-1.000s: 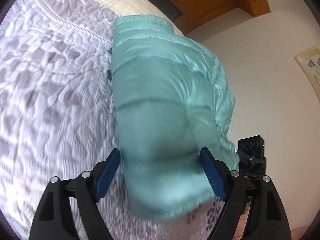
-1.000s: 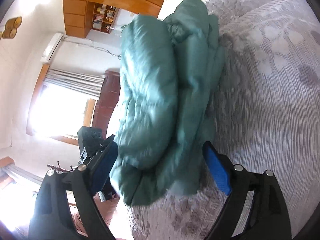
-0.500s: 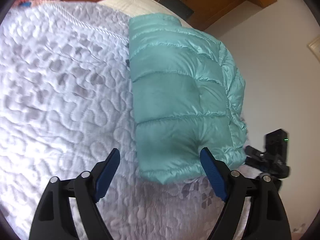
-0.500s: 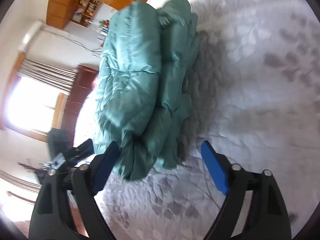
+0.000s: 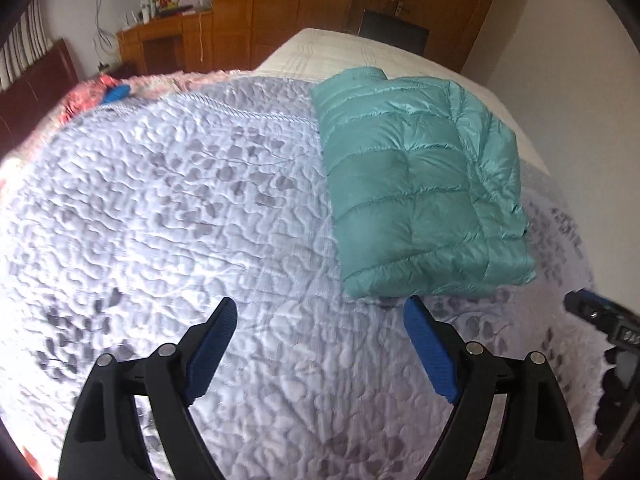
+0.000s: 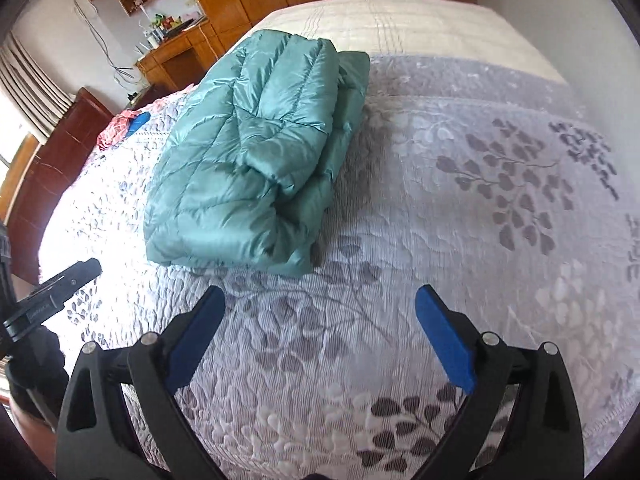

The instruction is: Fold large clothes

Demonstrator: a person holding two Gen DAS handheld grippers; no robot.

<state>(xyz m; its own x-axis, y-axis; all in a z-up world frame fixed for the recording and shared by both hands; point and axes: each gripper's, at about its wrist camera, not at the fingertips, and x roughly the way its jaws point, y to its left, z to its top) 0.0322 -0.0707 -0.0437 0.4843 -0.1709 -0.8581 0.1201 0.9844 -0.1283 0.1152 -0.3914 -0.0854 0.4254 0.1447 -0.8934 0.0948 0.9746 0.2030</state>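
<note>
While both claws (image 5: 316, 310) (image 6: 320, 300) gape empty, folded jacket (image 5: 420, 192) on bedspread (image 5: 180, 208), perhaps pink bedding (image 5: 96, 88) behind.

My left gripper (image 5: 316, 312) and right gripper (image 6: 320, 300): black arms, blue pads. Folded puffy quilted down jacket (image 5: 416, 184), shiny teal-green. Quilted bedspread (image 5: 180, 220) under it, pale lavender-white with grey leaf-sprig print. Cream stitched mattress cover (image 6: 400, 24) beyond. Red-pink floral cloth (image 5: 84, 92) at the edge, small blue thing (image 5: 116, 94) on it. Orange-brown wooden cabinets (image 5: 280, 4).
</note>
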